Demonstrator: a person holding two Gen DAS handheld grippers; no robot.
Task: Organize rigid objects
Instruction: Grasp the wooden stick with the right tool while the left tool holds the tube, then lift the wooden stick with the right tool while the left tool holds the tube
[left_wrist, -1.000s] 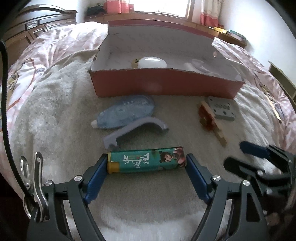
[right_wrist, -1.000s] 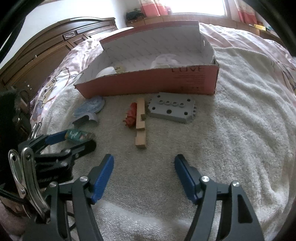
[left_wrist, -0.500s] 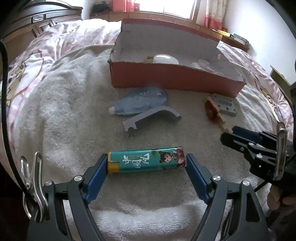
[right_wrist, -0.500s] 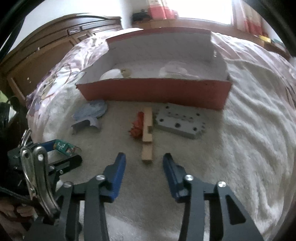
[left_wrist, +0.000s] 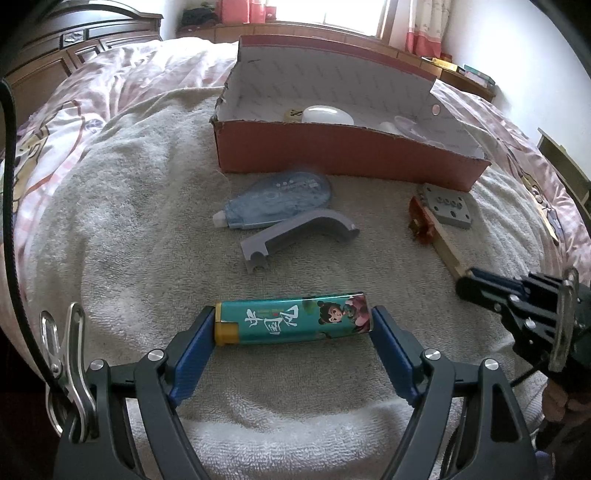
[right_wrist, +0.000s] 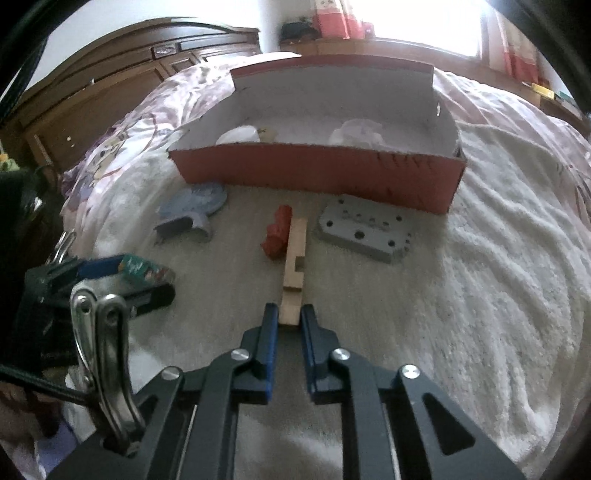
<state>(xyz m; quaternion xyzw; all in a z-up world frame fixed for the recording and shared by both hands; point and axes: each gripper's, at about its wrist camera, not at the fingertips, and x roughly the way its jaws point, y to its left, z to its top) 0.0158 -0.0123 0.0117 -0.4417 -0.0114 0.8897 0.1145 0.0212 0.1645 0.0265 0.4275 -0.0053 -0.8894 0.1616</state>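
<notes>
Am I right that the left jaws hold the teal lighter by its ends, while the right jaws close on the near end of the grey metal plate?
Not quite. The left gripper does hold the teal lighter by its ends, but the right gripper closes on the near end of the wooden block, not the grey metal plate, which lies apart to the right. The right wrist view shows this.

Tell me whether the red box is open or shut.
Open. The red box has no lid over it, and the white oval object lies visible inside against its white inner walls.
</notes>
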